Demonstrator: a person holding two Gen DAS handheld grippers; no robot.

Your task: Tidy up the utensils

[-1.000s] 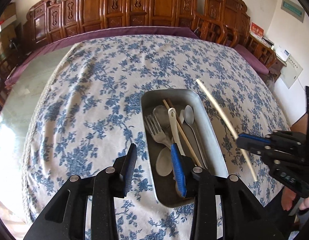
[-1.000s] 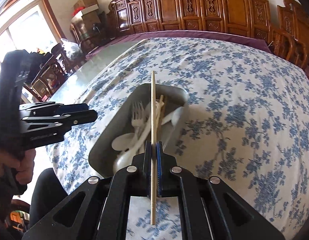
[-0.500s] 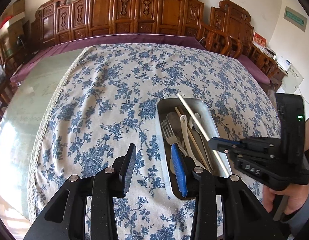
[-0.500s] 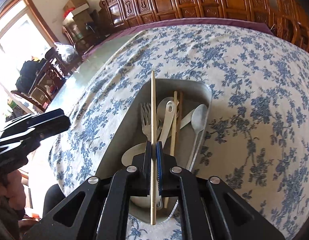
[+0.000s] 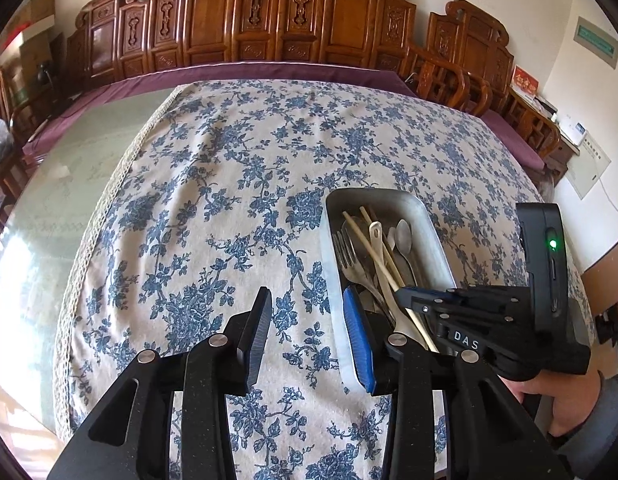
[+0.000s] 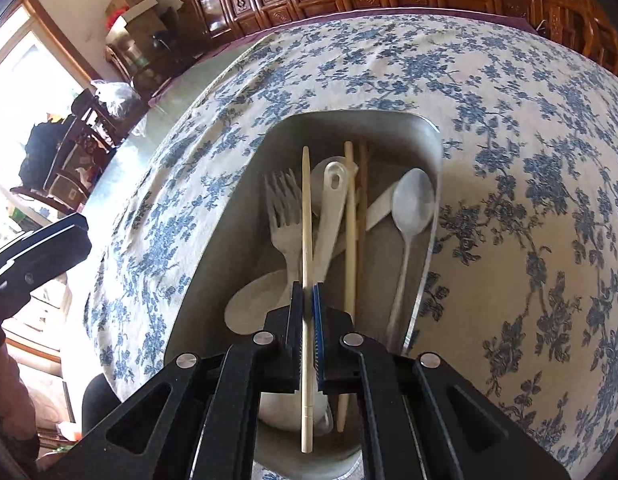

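A pale chopstick (image 6: 306,240) is pinched between the closed jaws of the right tool (image 6: 307,300), lying lengthwise over the metal tray (image 6: 245,200) with its far tip above the tray's far half and its butt end toward the camera. In the tray lie a white fork (image 6: 283,216), a white slotted spoon (image 6: 331,208), two more chopsticks (image 6: 351,220) and a metal spoon (image 6: 411,208) along the tray's right wall. The tray sits on the blue-flowered cloth (image 5: 213,208) covering the tabletop. The left tool (image 5: 305,336) hangs just left of the tray's near end, jaws partly apart with nothing between them, its blue pad over the tray's left rim. Carved wooden chairs (image 5: 269,20) stand beyond the tray.
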